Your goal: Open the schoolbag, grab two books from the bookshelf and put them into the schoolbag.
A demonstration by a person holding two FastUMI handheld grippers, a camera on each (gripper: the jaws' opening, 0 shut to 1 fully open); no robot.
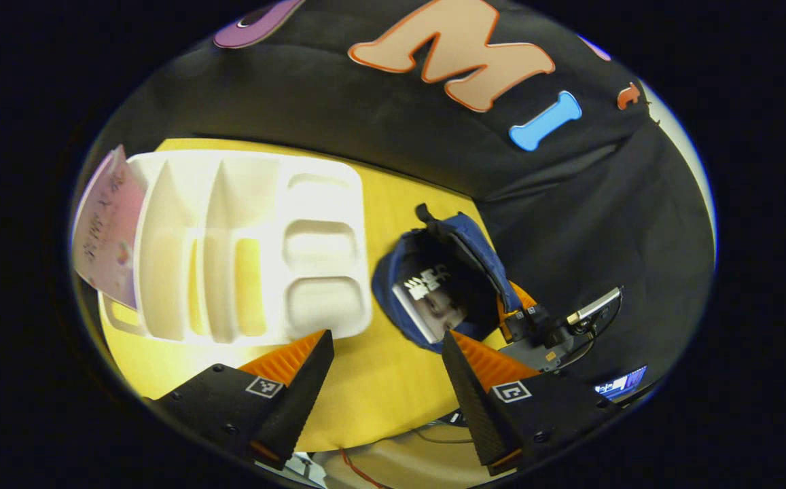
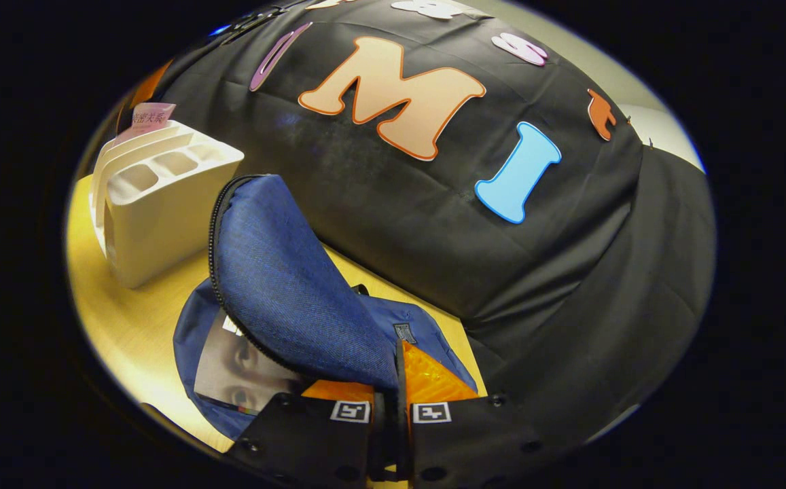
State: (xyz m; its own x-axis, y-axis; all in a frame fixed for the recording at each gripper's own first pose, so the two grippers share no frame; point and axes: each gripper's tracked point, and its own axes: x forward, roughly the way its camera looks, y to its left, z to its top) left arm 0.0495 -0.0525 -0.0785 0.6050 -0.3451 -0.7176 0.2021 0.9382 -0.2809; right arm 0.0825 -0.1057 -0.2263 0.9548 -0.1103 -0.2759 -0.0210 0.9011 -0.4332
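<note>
The blue schoolbag (image 1: 393, 285) lies open on the yellow table (image 1: 379, 394). A book with a photo cover (image 1: 430, 305) lies inside it. My right gripper (image 2: 396, 367) is shut on the bag's flap (image 2: 284, 292) and holds it raised, so the book (image 2: 236, 373) shows beneath. In the left gripper view that right gripper (image 1: 535, 326) sits at the bag's right side. My left gripper (image 1: 387, 339) hangs open above the table, between the bag and the white bookshelf (image 1: 250, 244), with nothing in it. A pink book (image 1: 104, 231) stands in the shelf's far-left slot.
The bookshelf (image 2: 162, 197) stands left of the bag with the pink book (image 2: 148, 117) sticking up behind it. Black cloth walls close in the table at the back and right. A cable and the table's front edge lie below my left gripper's fingers.
</note>
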